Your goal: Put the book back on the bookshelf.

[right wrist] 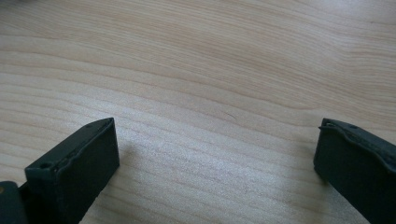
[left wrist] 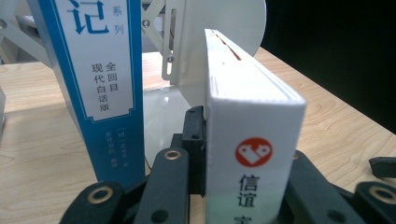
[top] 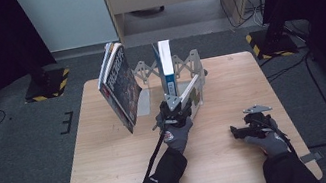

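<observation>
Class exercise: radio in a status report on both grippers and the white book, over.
Left gripper shut on white book, leaning in the rack. Right gripper open, idle over table. Blue book upright alongside.

From the high view we look forward and down on the whole worktop [top: 116, 181] from above its near edge, with the far edge at the top. The left gripper view sits very close behind the left tongs [left wrist: 243, 186], facing the white book [left wrist: 254, 154] and the blue book [left wrist: 100, 79] that we also see small near the worktop's far edge from above. The right gripper view hangs just over bare wood near the right edge, between the right tongs [right wrist: 217, 163].
</observation>
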A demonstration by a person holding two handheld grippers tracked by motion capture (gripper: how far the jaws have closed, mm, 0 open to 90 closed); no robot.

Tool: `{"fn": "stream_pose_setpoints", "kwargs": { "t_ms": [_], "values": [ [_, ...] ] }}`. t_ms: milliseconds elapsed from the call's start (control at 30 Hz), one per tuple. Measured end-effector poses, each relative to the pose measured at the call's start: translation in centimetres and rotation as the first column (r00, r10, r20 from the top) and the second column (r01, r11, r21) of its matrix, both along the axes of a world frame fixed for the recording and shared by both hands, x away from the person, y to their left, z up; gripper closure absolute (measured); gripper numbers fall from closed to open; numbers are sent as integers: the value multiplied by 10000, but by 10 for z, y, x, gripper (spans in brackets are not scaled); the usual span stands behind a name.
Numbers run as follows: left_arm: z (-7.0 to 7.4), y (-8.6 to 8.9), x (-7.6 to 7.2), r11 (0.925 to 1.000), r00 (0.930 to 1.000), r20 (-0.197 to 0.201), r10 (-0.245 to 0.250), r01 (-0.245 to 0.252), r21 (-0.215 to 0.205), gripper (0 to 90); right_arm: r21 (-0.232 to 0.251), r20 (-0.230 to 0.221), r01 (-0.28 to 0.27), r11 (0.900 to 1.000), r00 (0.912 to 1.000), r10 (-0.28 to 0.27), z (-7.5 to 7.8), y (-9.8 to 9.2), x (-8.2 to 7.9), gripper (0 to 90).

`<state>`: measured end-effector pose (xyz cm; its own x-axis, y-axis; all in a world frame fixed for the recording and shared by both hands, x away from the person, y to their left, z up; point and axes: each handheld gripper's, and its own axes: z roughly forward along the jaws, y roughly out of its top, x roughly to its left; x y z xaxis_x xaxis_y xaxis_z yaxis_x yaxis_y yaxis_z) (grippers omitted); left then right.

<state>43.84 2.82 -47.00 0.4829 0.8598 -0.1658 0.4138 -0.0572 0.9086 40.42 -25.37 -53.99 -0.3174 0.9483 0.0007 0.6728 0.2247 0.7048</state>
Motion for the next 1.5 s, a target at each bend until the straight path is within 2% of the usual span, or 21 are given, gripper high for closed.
{"fn": "stream_pose_setpoints", "kwargs": {
  "t_ms": [167,500,767,867,1033,1233,1500],
  "values": [
    [-4,0,-3,9999,10000,-40,-82,82,104,742,21,-9,-5,10000,10000,5,0,0,0,4],
    [-17,0,-14,9993,9990,-387,-226,237,290,735,13,-1,-10,10000,10000,10,0,1,0,4],
    [-20,2,-17,9989,9985,-471,-295,312,362,734,14,-2,-10,10000,10000,10,0,1,0,4],
    [-20,2,-17,9986,9988,-401,-277,295,429,739,18,-3,-16,10000,10000,16,0,1,0,4],
    [-18,3,-13,10000,9996,-299,-17,18,29,746,13,-2,-32,10000,10000,32,0,1,0,4],
    [-15,-4,-7,9997,9997,-176,178,-175,167,746,0,6,-31,10000,10000,31,0,1,0,4],
    [-20,-2,-6,9999,9995,-314,-62,66,130,730,0,7,-51,10000,10000,51,0,2,0,4]
  ]
}}
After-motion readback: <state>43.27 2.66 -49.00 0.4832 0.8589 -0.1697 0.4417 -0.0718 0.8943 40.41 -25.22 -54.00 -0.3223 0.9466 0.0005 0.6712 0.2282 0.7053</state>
